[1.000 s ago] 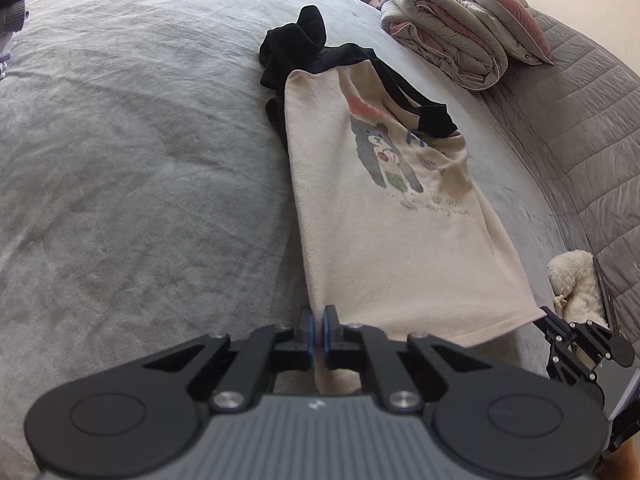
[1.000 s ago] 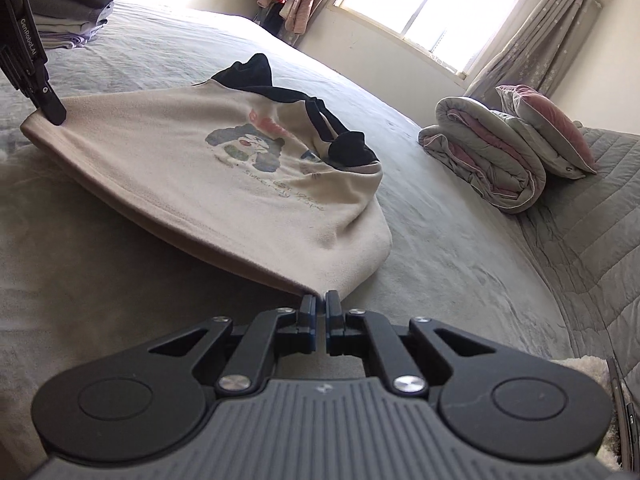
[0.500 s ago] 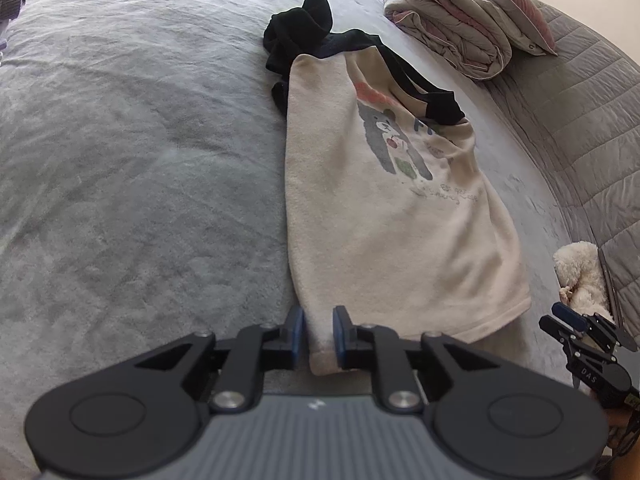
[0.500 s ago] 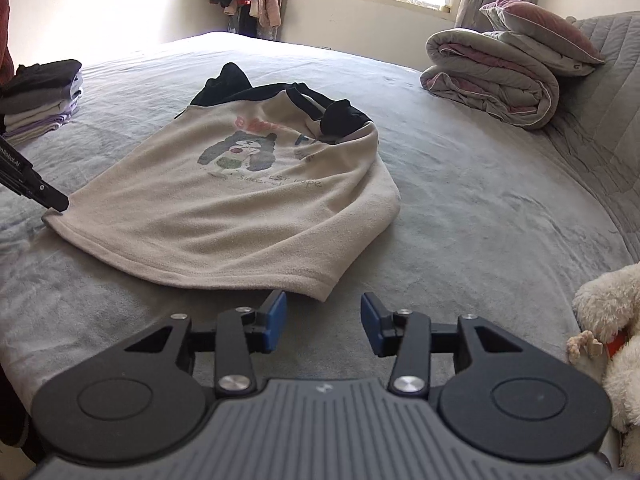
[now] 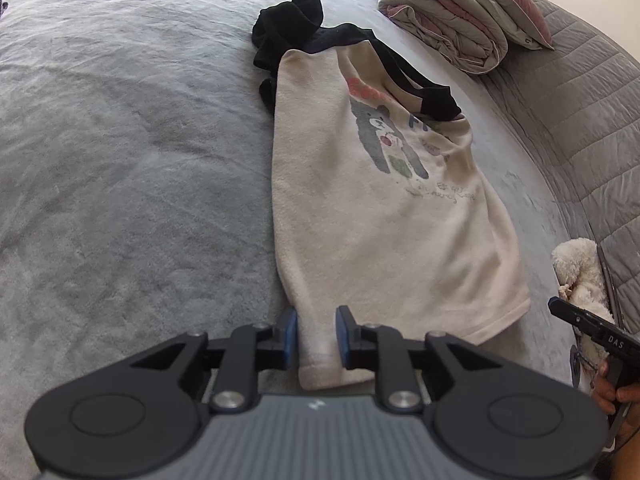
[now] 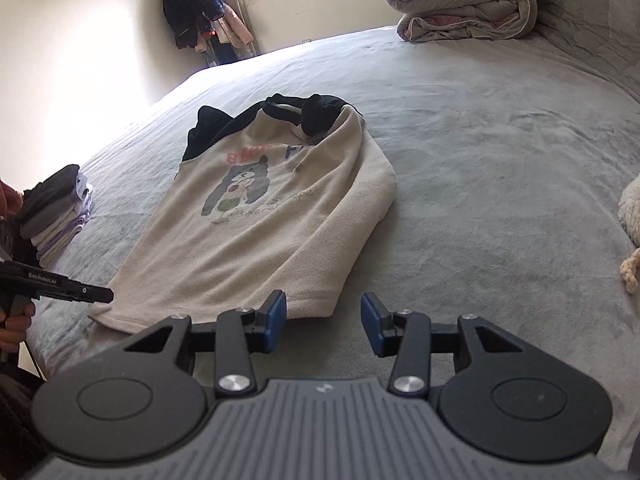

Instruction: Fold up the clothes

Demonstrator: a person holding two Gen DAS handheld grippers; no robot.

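cream fleece sweatshirt with bear print and black sleeves (image 5: 360, 216) | flat mid-frame on grey bed (image 5: 120, 160) | left gripper (image 5: 316, 334) jaws just parted, hem corner loose between | right gripper (image 6: 323, 322) just spread, empty

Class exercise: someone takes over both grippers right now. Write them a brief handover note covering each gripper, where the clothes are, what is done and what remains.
Left gripper: jaws have just opened; the sweatshirt's hem corner lies between the fingers, no longer pinched.
Right gripper: jaws have just opened; nothing between them, with the other hem corner just ahead.
Cream sweatshirt: lies print-up on the grey bed, dark sleeves bunched near the collar.
Folded pile: at the bed's left edge in the right wrist view.
Done: sweatshirt laid out, both corners released.
Left: tuck in the sleeves, fold the body, probably add it to the pile.
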